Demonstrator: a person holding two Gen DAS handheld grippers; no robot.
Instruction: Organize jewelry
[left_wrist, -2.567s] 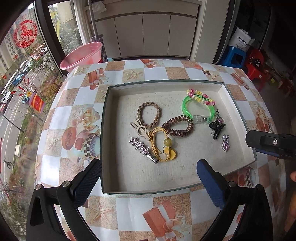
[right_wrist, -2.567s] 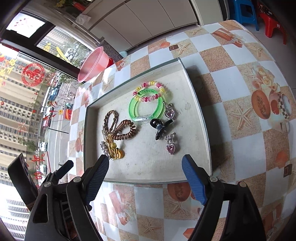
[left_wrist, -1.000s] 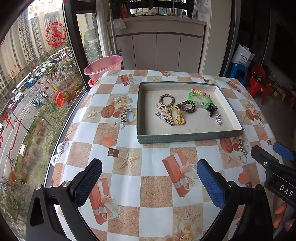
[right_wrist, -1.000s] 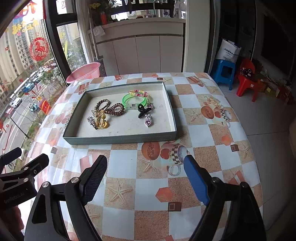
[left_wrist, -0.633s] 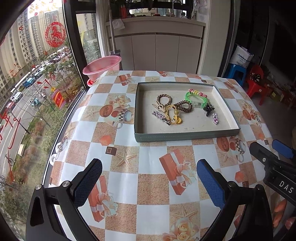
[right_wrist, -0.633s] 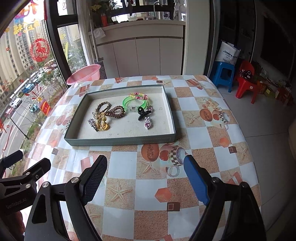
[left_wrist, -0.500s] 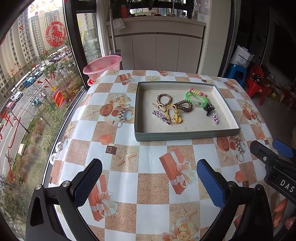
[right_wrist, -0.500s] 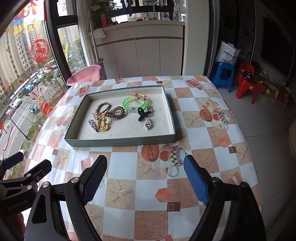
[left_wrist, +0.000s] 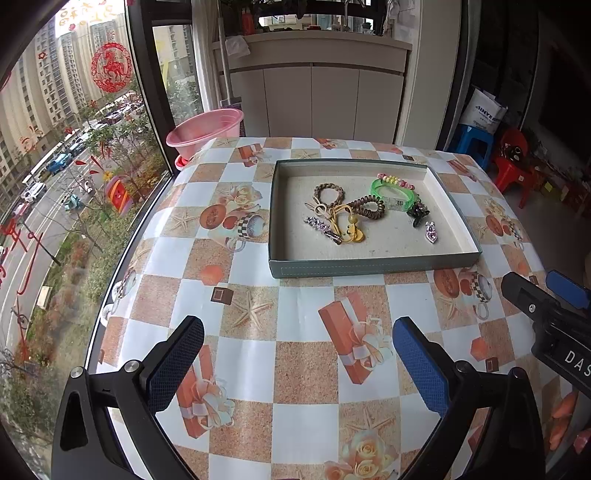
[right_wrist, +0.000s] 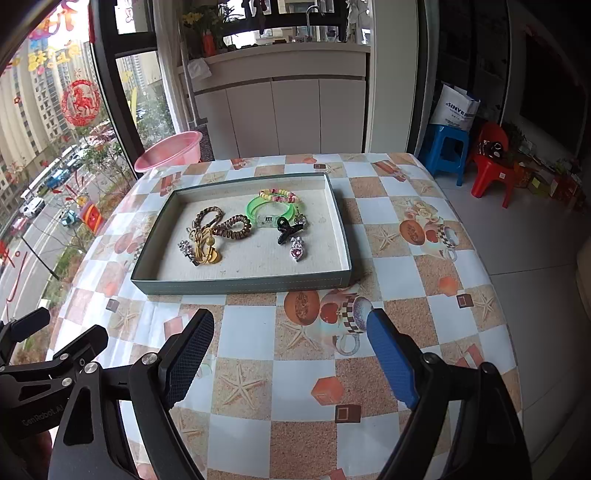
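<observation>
Partly tangled hair ties (left_wrist: 345, 212), small pendant (right_wrist: 296, 250) detail unclear

The left gripper (left_wrist: 297, 363) hangs above the surface (left_wrist: 306, 306), on the near side of the tray (left_wrist: 373, 264) and well apart from it, with its jaws spread wide and nothing between them. Its blue pads (left_wrist: 419, 367) face each other across the gap. The right gripper (right_wrist: 290, 356) is likewise held over the surface on the near side of the tray, jaws wide apart and empty, and it sits nearer to the tray's front wall than the left one does. Each gripper shows at the edge of the other's view, side by side. Fingertips of a hand (left_wrist: 561, 424) show at the lower right of the left wrist view.
</observation>
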